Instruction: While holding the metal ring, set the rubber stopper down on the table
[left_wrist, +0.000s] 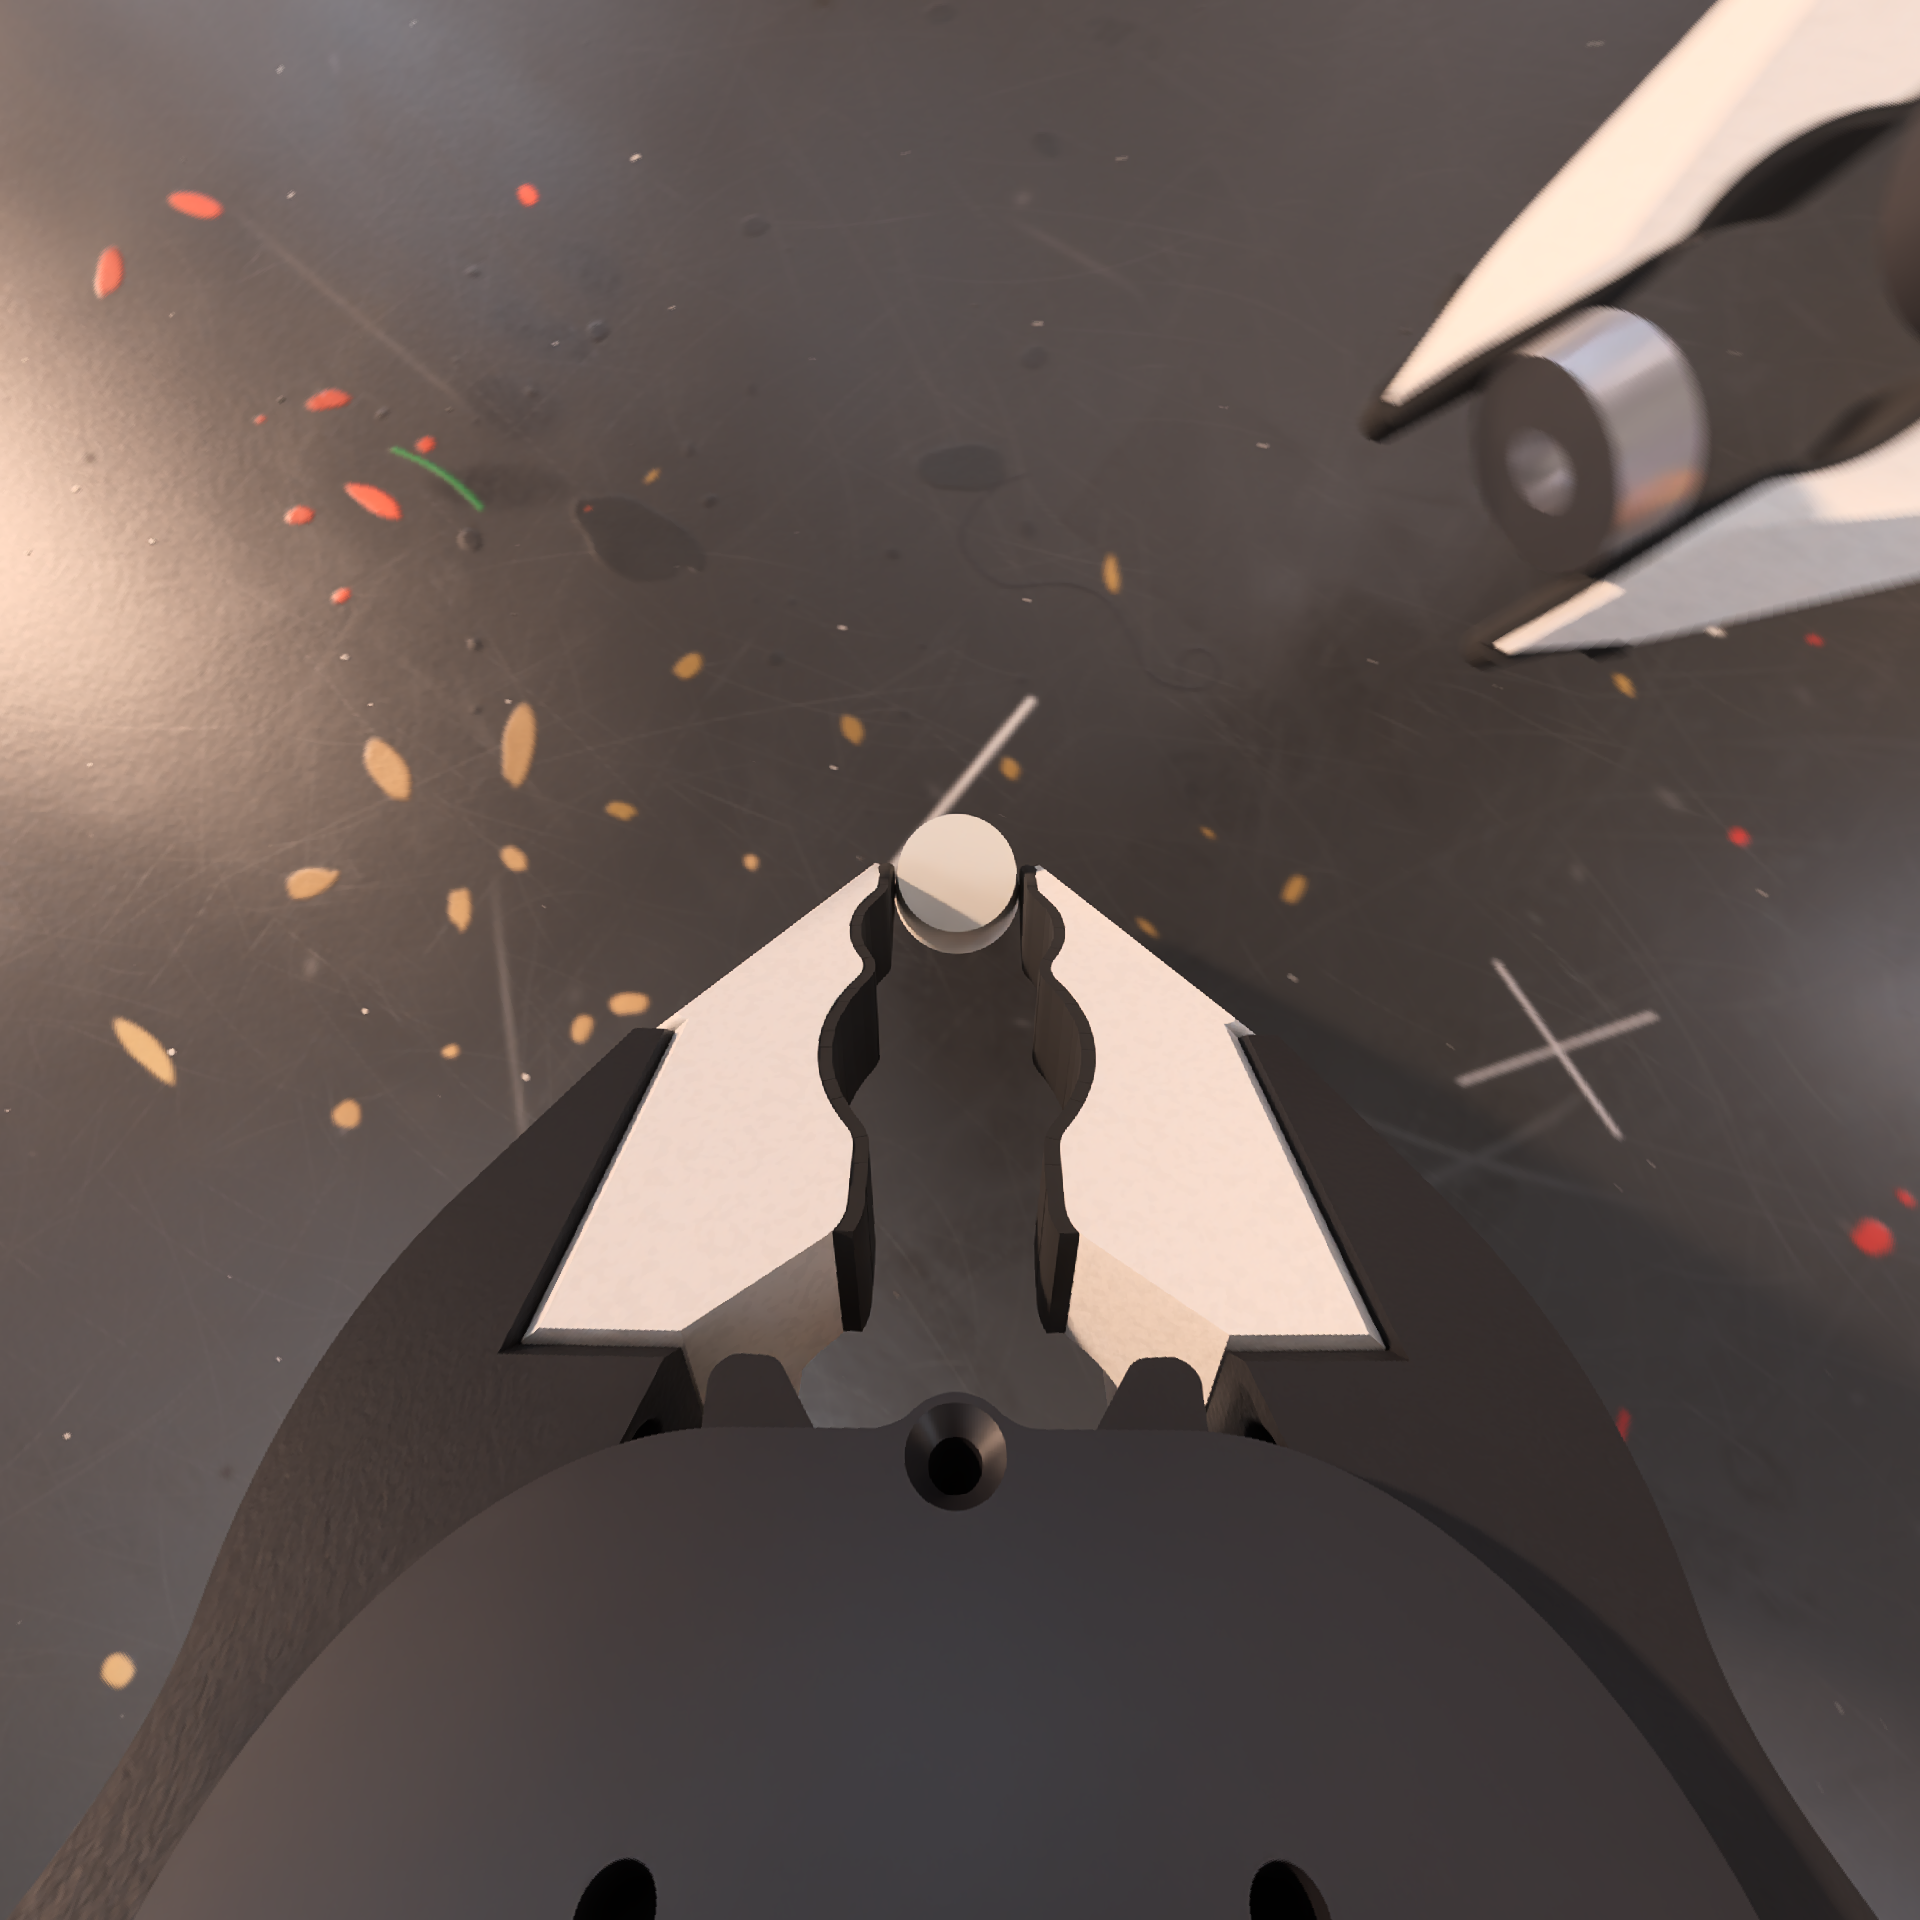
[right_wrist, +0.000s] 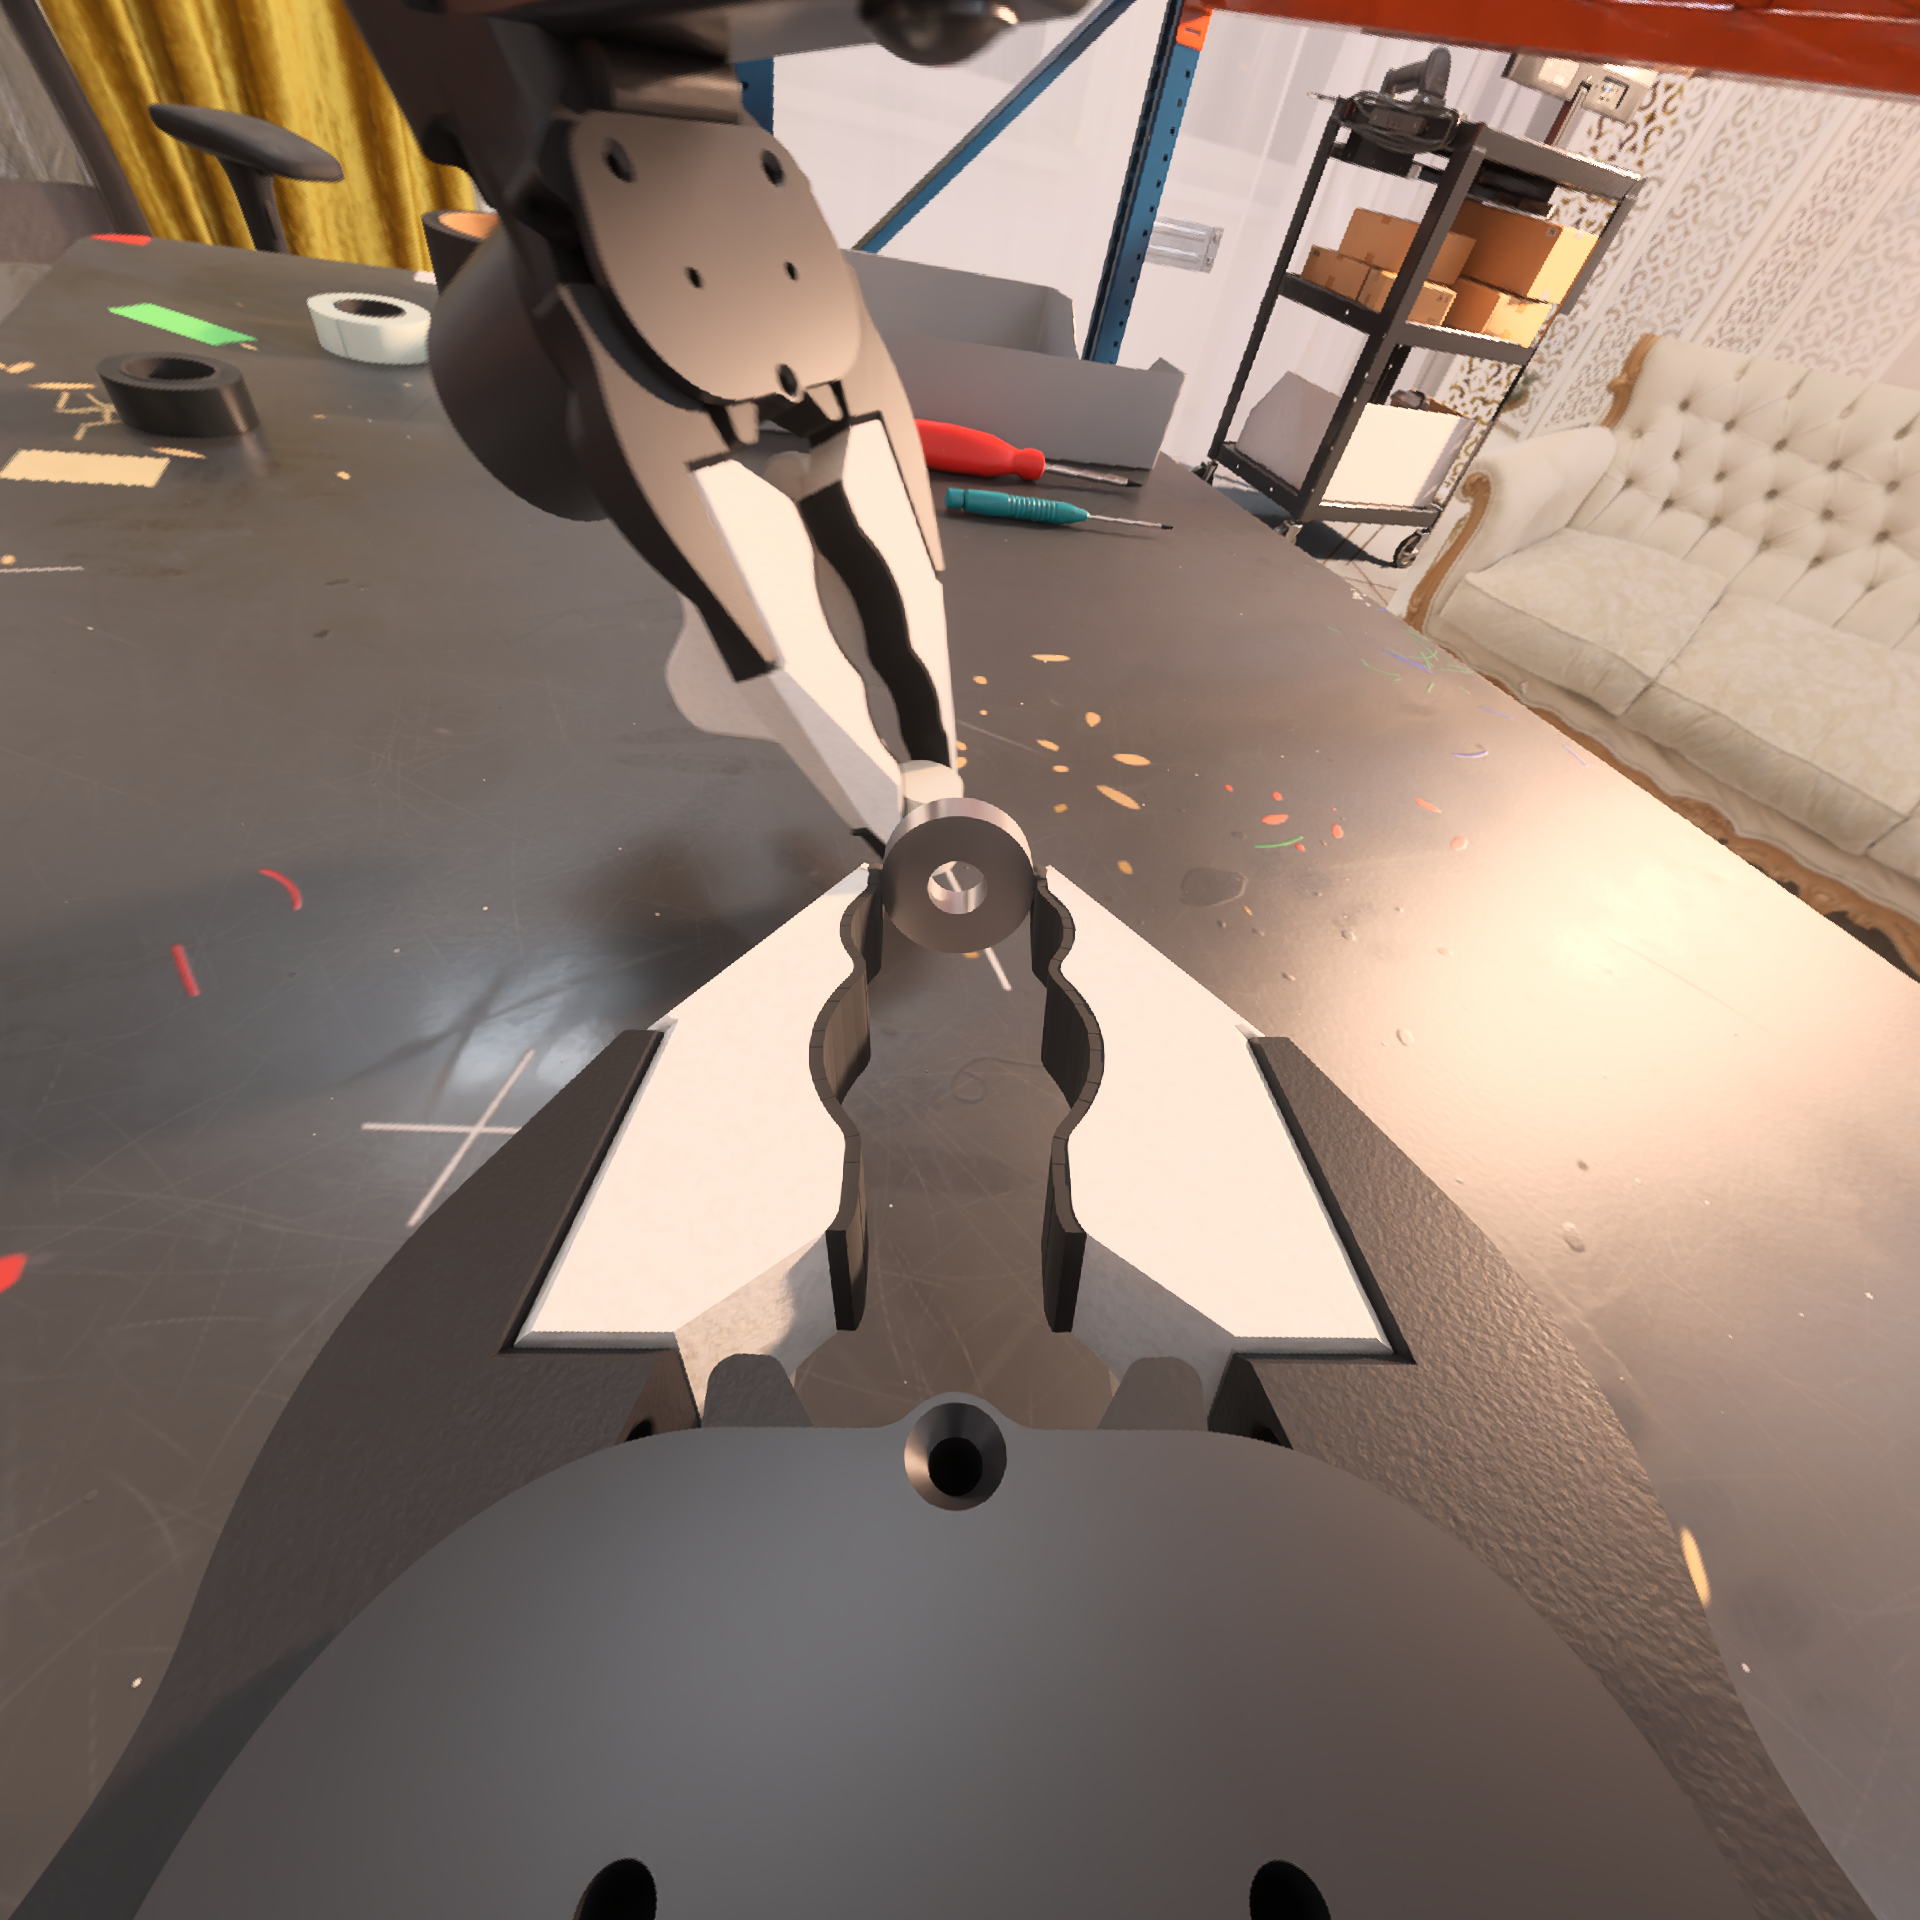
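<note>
My left gripper (left_wrist: 956, 883) is shut on the rubber stopper (left_wrist: 954, 881), a small pale round plug held at the fingertips above the dark table (left_wrist: 727, 520). My right gripper (right_wrist: 956, 883) is shut on the metal ring (right_wrist: 956, 883), a thick silver ring with a small centre hole. In the left wrist view the ring (left_wrist: 1590, 452) and the right gripper (left_wrist: 1455, 540) show at the upper right. In the right wrist view the left gripper (right_wrist: 920, 784) points down just behind the ring, with the stopper (right_wrist: 928, 777) at its tip close to the table.
The table is dark and scratched, with paint flecks and a white cross mark (left_wrist: 1558, 1049). At the far end lie a white tape roll (right_wrist: 369, 324), a black ring (right_wrist: 177, 393), a red-handled screwdriver (right_wrist: 982, 447) and a teal screwdriver (right_wrist: 1023, 507). A shelf cart (right_wrist: 1434, 281) and sofa (right_wrist: 1714, 582) stand beyond the right edge.
</note>
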